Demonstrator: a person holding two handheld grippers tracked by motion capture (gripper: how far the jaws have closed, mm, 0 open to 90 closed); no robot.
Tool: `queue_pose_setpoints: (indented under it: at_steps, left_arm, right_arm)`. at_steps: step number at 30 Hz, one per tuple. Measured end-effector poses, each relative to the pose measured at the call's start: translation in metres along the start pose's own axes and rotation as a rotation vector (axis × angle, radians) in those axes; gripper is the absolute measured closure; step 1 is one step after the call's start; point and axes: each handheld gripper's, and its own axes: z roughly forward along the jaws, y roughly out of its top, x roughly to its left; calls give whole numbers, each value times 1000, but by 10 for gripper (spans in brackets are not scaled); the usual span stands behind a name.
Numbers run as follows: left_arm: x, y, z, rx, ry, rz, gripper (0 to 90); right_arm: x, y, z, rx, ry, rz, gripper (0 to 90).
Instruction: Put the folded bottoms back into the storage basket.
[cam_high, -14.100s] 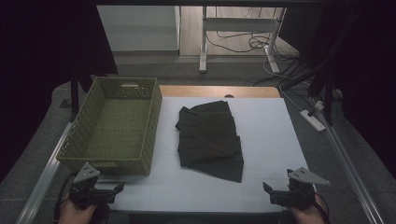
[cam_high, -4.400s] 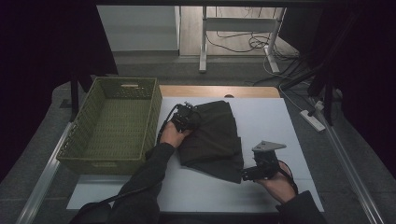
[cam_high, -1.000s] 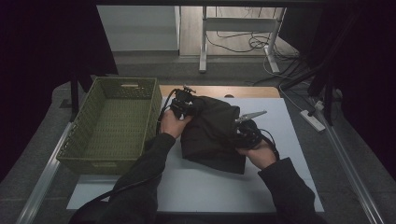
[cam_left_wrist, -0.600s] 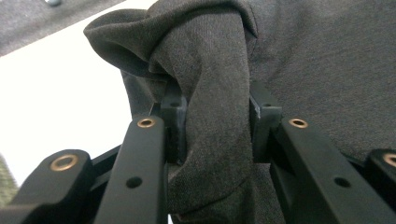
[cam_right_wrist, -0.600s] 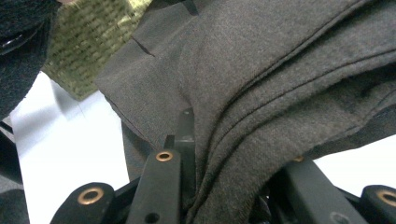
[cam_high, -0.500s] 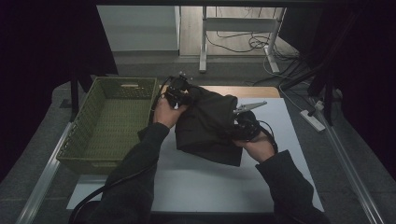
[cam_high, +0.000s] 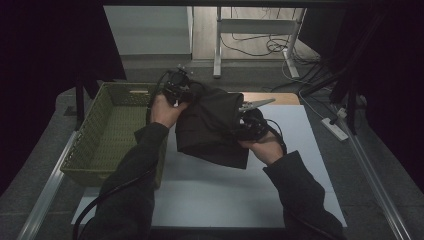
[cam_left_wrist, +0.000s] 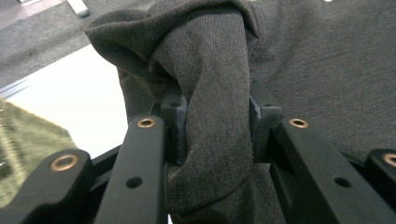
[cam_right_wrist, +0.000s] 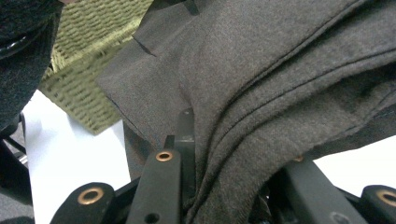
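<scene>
A folded dark grey garment (cam_high: 212, 127) hangs above the white table top (cam_high: 210, 185), held up between both hands. My left gripper (cam_high: 181, 92) is shut on a bunched fold at its far left corner, close to the basket. In the left gripper view the cloth (cam_left_wrist: 219, 107) is pinched between both black pads. My right gripper (cam_high: 245, 122) is shut on the garment's right edge. In the right gripper view several layers of the cloth (cam_right_wrist: 261, 93) run down between the jaws. The lower part of the garment sags toward the table.
An olive woven basket (cam_high: 100, 150) stands at the table's left, right beside the lifted garment; its wall (cam_right_wrist: 88, 79) shows in the right gripper view. Dark frame posts stand at both sides. A power strip (cam_high: 334, 129) lies off the right edge.
Both hands have risen with the garment and carried it leftward, toward the basket. The cloth has come off the table and now hangs between the two grippers.
</scene>
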Motion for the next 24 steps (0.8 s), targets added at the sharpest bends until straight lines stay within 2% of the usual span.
queue_pose_setpoints:
  at_steps: [15, 24]
  left_arm:
    - [39, -4, -43, -10, 46, -27, 660]
    - [63, -17, -66, -2, 71, -53, 660]
  right_arm:
    - [20, 39, 27, -30, 39, -39, 718]
    - [35, 59, 48, -31, 65, -67, 717]
